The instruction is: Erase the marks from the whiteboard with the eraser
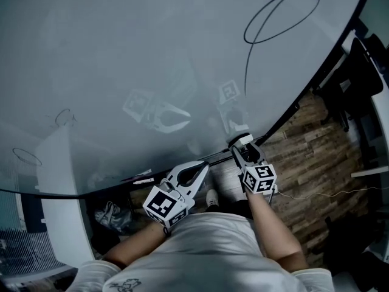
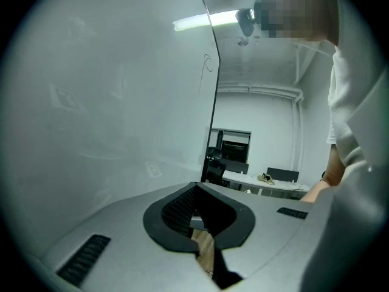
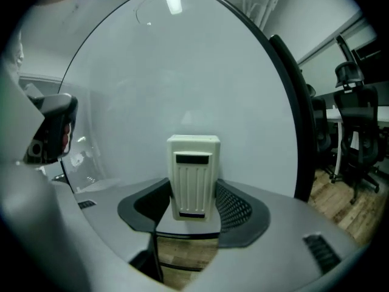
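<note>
Closest to me in the head view are the white shirt [image 1: 206, 248] and two bare forearms reaching forward, each ending in a marker cube: the left one [image 1: 164, 204] lower, the right one [image 1: 259, 178] a little higher and further out.

The left tongs [image 2: 196, 190] are closed, the black pads meeting at the tips with nothing between them. They hang just short of the board's lower edge and hold off from it.

The right tongs [image 3: 193, 210] are clamped on the eraser [image 3: 194, 175], a pale ribbed block standing upright between the pads, its upper part sticking out past the tips. In the head view the eraser [image 1: 241, 140] sits right at the bottom edge of the whiteboard [image 1: 121, 53]. I cannot tell whether it is actually touching the surface.

The board fills most of what I see, glossy enough to mirror both tools faintly. Its marks are well away from the eraser: a large looping line [image 1: 246, 34] with a tail up at the top right, a small scribble [image 1: 64, 115] out to the left, and a thin oval [image 1: 27, 157] below that.

Beyond the board's right edge I see wooden floor [image 1: 310, 145] and a black office chair [image 1: 358, 72].
</note>
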`<state>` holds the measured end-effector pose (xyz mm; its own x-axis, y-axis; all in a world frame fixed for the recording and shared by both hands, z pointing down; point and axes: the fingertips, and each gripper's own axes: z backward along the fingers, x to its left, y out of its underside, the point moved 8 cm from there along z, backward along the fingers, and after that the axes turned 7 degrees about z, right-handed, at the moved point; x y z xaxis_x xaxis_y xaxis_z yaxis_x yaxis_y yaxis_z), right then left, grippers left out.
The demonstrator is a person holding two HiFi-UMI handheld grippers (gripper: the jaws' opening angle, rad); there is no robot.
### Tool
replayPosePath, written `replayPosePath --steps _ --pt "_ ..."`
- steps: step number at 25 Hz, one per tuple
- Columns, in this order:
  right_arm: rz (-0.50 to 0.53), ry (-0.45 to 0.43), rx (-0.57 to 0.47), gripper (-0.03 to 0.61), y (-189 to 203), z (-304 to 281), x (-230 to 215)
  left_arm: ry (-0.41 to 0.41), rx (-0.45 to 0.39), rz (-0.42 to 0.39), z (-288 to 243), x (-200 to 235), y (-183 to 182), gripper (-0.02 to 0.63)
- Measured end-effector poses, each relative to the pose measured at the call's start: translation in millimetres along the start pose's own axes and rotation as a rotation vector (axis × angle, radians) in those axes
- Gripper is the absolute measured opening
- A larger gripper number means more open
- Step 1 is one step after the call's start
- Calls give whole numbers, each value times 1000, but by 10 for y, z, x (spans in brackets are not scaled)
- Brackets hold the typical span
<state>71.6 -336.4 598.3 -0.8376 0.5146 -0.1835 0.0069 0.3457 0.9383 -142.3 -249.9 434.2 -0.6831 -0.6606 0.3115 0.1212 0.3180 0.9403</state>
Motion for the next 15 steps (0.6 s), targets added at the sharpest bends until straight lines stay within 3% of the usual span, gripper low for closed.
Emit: replayPosePath --steps 4,7,15 --pt "60 -3 33 235 104 -65 -38 -26 -8 -6 28 -12 24 6" --pt "48 -29 53 235 64 -10 -58 -35 -23 -15 39 -145 0 6" --pt "100 -185 -47 235 -352 565 162 -87 -59 -6 134 -556 92 6"
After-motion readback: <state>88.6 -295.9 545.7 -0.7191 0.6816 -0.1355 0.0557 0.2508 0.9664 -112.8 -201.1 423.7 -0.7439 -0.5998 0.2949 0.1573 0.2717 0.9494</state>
